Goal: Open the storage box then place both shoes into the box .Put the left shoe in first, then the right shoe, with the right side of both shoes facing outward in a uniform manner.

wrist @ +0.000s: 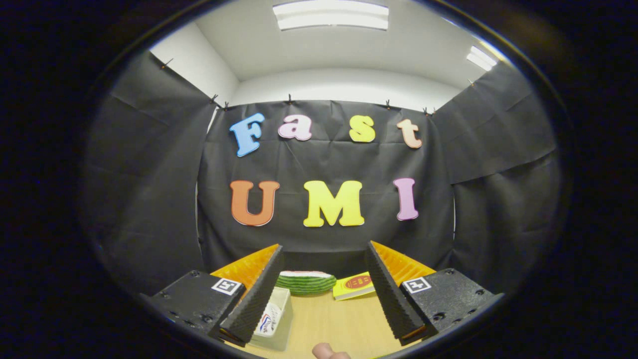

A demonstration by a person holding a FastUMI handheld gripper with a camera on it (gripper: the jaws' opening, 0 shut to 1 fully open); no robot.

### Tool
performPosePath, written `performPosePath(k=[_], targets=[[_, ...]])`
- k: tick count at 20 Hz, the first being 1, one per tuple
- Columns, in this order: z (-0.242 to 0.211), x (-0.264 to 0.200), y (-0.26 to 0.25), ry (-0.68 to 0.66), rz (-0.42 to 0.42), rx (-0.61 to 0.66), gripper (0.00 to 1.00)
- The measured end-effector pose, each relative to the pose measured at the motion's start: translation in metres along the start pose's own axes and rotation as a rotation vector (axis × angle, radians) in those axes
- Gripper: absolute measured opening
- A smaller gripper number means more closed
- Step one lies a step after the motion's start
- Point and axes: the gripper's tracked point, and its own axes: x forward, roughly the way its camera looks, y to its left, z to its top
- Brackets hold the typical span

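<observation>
Ribbed pads line the inner faces of my gripper [324,294], and I see its two fingers [256,294] spread wide apart with nothing between them but bare tabletop. Neither finger touches anything. Each finger sits on a dark block carrying a small square marker, and the pair angles up toward the back of the booth.

Just beside the left finger, partly hidden behind its lower end, stands a small white box [274,319] with a label on its near face that I cannot make out. Between the fingers and close under me, a fingertip [329,352] of a person's hand pokes into view above the light wooden table [344,324].

Beyond the fingers, at the far edge of the table, lies a flat green-striped thing with a red and white top, like a watermelon slice [305,281]. Just to its right, near the right finger, rests a yellow packet [354,286] with a red oval on it, tilted slightly.

I cannot tell whether the white box is the storage box, and I cannot pick out the shoes from here. Behind the table hangs the black cloth wall [149,199], and above it a white ceiling with strip lights [331,15].
</observation>
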Motion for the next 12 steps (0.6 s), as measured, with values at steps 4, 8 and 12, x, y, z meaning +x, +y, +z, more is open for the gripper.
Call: performPosePath(k=[4,8,12], targets=[[-0.0044,-0.0009,-0.0088,0.023,-0.009,0.001,1.0],[-0.0028,-0.0033,-0.0121,0.017,-0.01,0.011,1.0],[-0.0087,-0.0054,-0.0136,0.038,-0.003,-0.001,1.0]])
